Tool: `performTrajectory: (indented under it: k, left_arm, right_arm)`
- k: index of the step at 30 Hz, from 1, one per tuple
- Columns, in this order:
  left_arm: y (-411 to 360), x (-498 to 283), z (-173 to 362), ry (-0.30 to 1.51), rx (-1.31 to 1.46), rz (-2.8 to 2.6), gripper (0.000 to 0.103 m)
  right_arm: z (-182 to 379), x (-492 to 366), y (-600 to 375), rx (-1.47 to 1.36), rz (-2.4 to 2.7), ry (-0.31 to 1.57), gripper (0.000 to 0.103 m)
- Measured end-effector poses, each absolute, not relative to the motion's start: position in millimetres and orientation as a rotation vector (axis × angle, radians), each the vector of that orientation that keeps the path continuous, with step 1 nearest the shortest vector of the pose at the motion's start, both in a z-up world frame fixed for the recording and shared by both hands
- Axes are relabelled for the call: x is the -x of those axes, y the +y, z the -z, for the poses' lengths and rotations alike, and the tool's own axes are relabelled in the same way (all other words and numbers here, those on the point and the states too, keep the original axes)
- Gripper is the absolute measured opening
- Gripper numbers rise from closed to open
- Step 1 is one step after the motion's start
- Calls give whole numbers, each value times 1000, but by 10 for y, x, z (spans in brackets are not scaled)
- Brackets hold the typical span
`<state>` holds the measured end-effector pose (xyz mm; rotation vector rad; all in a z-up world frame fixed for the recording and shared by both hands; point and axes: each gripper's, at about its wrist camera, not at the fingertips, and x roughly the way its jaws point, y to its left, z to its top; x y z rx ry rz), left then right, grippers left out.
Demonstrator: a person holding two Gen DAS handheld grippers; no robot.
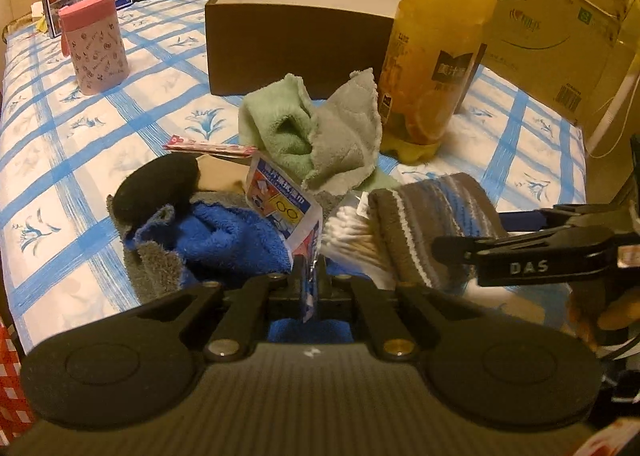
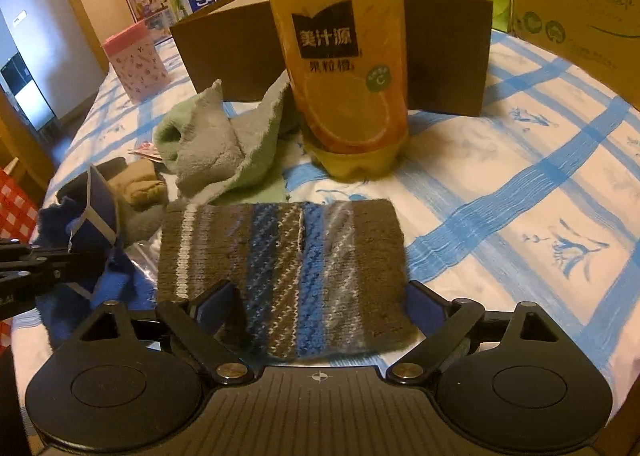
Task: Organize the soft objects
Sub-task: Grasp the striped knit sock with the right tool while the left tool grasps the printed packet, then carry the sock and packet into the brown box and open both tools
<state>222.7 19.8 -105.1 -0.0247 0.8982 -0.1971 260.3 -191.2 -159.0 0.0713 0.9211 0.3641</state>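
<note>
Table under a white cloth (image 2: pixel 520 192) with blue checks and flower prints; cartons and printed boxes line the far edge. An open brown box (image 1: pixel 296 40) stands mid-table, an orange juice bottle (image 2: pixel 340 68) upright just in front of it, a pink cup (image 1: pixel 96 44) off to the left. Soft things heaped near the front: a green-grey towel (image 1: pixel 320 136) crumpled beside the bottle, a blue towel (image 1: pixel 228 236) lower left, a black pad (image 1: pixel 156 184) touching it, cotton swabs (image 1: pixel 352 232) in a clear bag. Left gripper (image 1: pixel 308 280) pressed together, pinching the corner of a printed packet (image 1: pixel 284 208) that stands tilted above the blue towel. Right gripper (image 2: pixel 320 304) spread wide, its fingers on either side of a striped knit cloth (image 2: pixel 288 256) lying flat on the table; pads not pressing it.
</note>
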Motion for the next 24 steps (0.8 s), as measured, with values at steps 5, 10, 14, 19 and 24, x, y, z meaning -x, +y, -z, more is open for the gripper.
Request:
performTrajectory:
  k: [5, 10, 14, 19, 24]
  left_arm:
    - [173, -2229, 1080, 901, 16, 201, 2]
    - [166, -2200, 1043, 890, 7, 210, 1]
    - [166, -2154, 955, 865, -4, 228, 1]
    - [201, -2096, 749, 816, -27, 261, 1]
    - [348, -2184, 562, 774, -48, 275, 1]
  right_arm:
    - [1580, -2500, -1854, 21, -368, 884, 47]
    - [1425, -2356, -1842, 75, -410, 842, 19]
    - [1171, -2194, -1787, 86, -416, 770, 17]
    - [796, -2032, -1561, 150, -416, 668, 17]
    - [593, -2109, -1248, 201, -403, 629, 17]
